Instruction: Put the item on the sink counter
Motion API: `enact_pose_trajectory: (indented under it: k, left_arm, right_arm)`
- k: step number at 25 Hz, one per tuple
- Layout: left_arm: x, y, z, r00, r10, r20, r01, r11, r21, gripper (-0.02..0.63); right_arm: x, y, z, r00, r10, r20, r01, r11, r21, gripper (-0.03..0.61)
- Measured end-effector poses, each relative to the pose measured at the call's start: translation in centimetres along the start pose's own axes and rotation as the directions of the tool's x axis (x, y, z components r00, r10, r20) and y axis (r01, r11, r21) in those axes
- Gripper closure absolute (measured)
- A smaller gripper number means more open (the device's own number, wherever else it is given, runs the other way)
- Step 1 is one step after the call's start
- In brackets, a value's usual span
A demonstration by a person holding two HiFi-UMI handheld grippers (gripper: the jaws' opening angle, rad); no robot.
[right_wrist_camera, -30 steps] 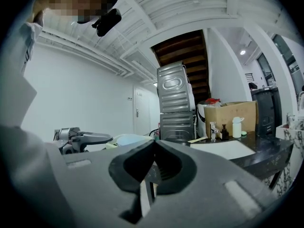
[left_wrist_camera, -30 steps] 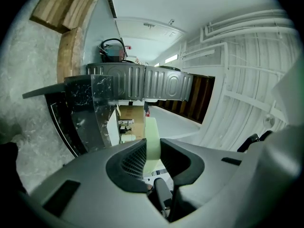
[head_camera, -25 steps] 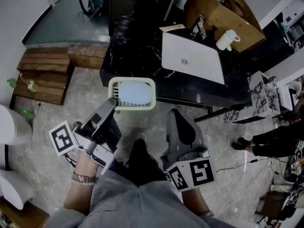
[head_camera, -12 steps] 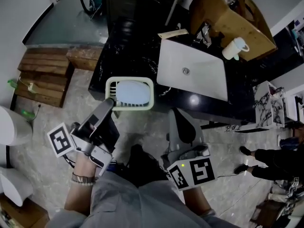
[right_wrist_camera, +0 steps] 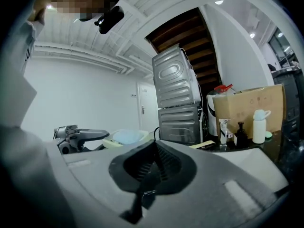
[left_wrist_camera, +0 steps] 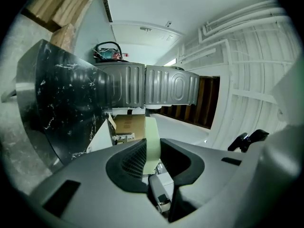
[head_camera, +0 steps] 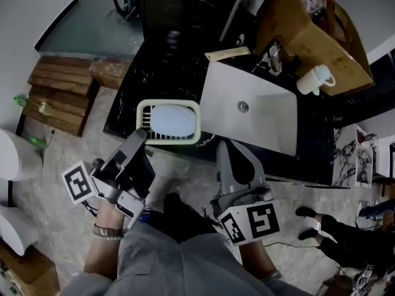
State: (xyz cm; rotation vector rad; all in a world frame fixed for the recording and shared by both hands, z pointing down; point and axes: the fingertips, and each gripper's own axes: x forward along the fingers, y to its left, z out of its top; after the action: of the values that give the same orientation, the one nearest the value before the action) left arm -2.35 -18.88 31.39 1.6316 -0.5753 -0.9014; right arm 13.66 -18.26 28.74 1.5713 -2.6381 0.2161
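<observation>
Left tool (left_wrist_camera: 152, 148): clamped on the near rim of the pale green tray (head_camera: 170, 122), with the rim pinched between its pads (a thin hold, on one edge only).
Right tool (right_wrist_camera: 154, 156): jaws pressed together on nothing, held about level beside the left one.
Step in hand: the carry, I'd say. The tray is up at the counter (head_camera: 133, 97) but does not look set down yet.
Where the tray is: over the counter's near edge, just left of the white sink (head_camera: 247, 110). From here I can't tell whether its base touches the stone.
Next move: push the tray further in over the bare dark stretch, lower it flat, then part the jaws. With the far side unsupported, it may well tip if let go at the lip.
Counter: black stone flecked with white, with the sink sunk into its right half.
Back of the counter: a tap (head_camera: 274, 57), a white mug (head_camera: 313, 79) and a cardboard box (head_camera: 302, 32) behind the sink.
Room: pale marbled floor, wooden steps (head_camera: 58, 94) off to the left, and a dark metal appliance (head_camera: 179, 5) beyond the counter.
</observation>
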Motion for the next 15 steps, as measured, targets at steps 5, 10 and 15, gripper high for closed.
enact_pose_trajectory:
  k: [5,10,15]
  left_arm:
    - [0.6,0.2,0.3,1.000,0.006,0.016,-0.006,1.000,0.020,0.525]
    - [2.0,0.6,0.1,1.000,0.024,0.014,-0.024,1.000,0.019,0.525]
    - [4.0,1.5,0.2,0.999,0.053,-0.010,-0.053,0.998,0.029,0.525]
  right_arm:
    - [0.7,-0.9,-0.3,1.000,0.025,-0.010,-0.025,1.000,-0.003,0.581]
    - [0.8,-2.4,-0.5,0.999,0.030,-0.024,-0.030,1.000,0.002,0.581]
    - [1.1,-4.4,-0.7,0.999,0.010,-0.032,-0.009,1.000,0.025,0.581]
